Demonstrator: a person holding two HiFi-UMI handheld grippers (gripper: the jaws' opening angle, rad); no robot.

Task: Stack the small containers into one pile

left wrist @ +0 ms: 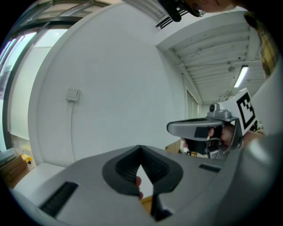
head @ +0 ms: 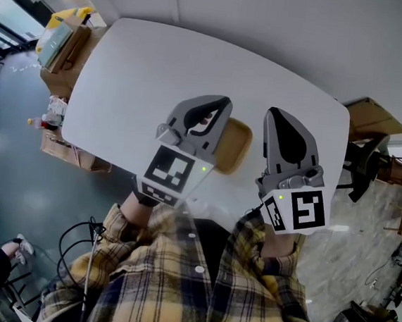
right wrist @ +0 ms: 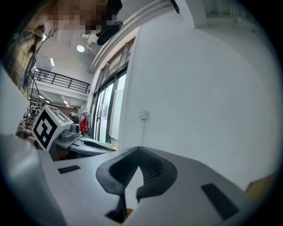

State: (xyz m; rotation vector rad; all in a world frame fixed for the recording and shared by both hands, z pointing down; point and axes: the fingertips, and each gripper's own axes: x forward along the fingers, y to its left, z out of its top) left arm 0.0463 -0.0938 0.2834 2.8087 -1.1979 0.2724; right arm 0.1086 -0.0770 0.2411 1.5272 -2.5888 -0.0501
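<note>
The person's plaid sleeves (head: pixel 133 239) are reaching forward, holding both grippers nearly level, side by side over the white table (head: pixel 139 73). The left gripper (head: pixel 217 105) and the right gripper (head: pixel 273 114) are both keeping their jaws pressed together, empty. A tan container (head: pixel 236 147) is lying on the table between them, partly under the left gripper. Cardboard boxes (head: pixel 62 46) are standing beyond the table's left end.

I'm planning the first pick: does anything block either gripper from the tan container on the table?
Nothing visible does. The tan container lies on the white table, showing between the shut left gripper, which overlaps its edge, and the shut right gripper.
</note>
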